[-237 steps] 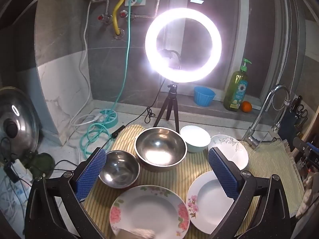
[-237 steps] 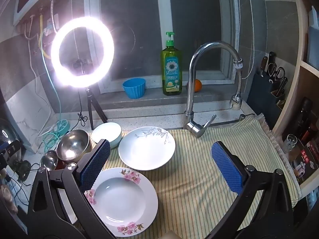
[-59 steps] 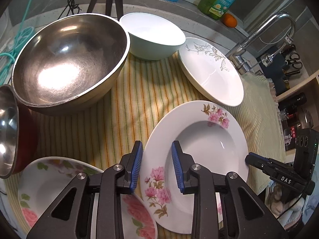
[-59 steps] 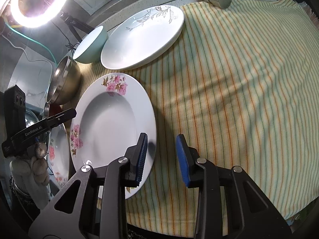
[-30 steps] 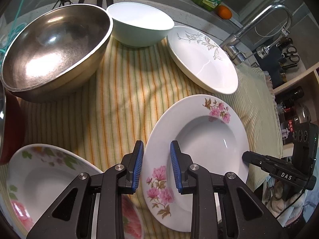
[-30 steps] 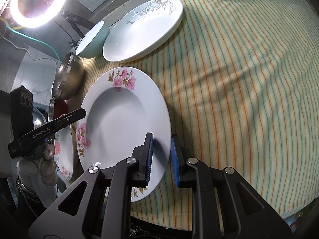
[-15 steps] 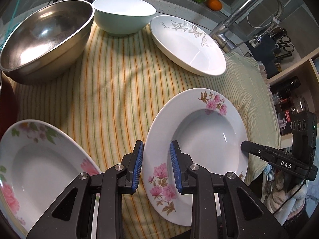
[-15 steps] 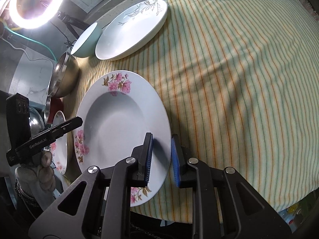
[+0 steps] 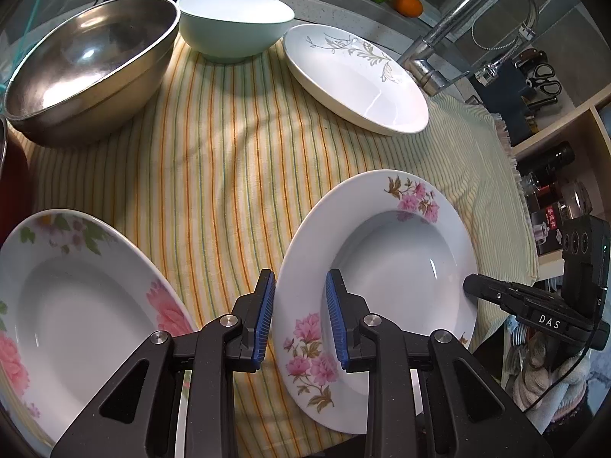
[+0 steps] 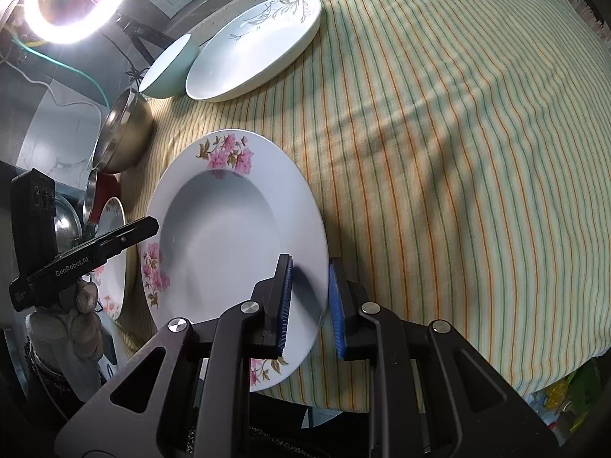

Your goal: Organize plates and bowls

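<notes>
Lifted since 2.0 s ago, pink-flowered plate (image 9: 385, 267) now tilts above striped cloth (image 9: 214, 175). Left gripper (image 9: 299, 311) clamps its near rim; right gripper (image 10: 309, 299) clamps the opposite rim

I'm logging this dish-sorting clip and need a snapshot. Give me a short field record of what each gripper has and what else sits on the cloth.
left gripper: shut on left rim of pink-flower plate
right gripper: shut on the same plate's right rim
plate state: held by both grippers, tilted over the striped cloth
second floral plate: beside it, to the left
at back: steel bowl, pale green bowl, leaf-pattern plate
</notes>
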`<state>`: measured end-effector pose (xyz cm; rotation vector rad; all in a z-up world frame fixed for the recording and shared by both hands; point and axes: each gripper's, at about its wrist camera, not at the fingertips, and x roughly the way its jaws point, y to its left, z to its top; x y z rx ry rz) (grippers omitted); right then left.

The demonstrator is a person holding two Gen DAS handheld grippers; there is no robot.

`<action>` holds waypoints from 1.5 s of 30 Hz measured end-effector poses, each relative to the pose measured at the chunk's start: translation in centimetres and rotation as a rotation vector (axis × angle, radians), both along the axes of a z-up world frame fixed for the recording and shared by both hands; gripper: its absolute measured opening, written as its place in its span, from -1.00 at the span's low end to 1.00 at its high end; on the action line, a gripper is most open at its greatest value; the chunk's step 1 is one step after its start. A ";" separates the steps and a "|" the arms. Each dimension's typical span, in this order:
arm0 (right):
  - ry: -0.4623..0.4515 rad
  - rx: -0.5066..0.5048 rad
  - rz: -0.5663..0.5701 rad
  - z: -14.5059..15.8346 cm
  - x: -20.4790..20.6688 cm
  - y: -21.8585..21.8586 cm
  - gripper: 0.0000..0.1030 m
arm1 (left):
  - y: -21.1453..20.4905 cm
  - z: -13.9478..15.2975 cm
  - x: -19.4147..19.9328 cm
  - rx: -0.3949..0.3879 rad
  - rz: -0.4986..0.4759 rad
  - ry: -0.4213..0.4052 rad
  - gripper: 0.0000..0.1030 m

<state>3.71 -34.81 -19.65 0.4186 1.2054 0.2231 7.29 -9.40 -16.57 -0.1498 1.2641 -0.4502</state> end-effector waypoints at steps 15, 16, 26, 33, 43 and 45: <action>0.002 -0.024 0.002 0.0 -0.3 0.1 -0.54 | 0.3 0.2 -0.6 -0.006 0.009 -0.029 -0.51; -0.005 -0.028 0.001 0.2 -0.3 0.1 -0.50 | 0.5 0.4 -0.8 -0.008 0.012 -0.034 -0.51; -0.122 -0.087 0.009 3.7 -0.2 1.2 -0.08 | 4.0 3.4 -3.6 0.007 0.120 -0.144 -0.27; -0.182 -0.090 0.117 5.2 0.5 5.8 -0.08 | 9.2 4.2 -5.5 0.037 0.257 -0.180 -0.27; -0.206 -0.085 0.329 5.4 1.8 14.9 -0.08 | 15.6 3.5 -8.2 0.075 0.431 -0.172 -0.27; -0.207 -0.091 0.362 5.1 2.2 16.4 -0.07 | 16.5 3.3 -8.5 0.081 0.452 -0.168 -0.27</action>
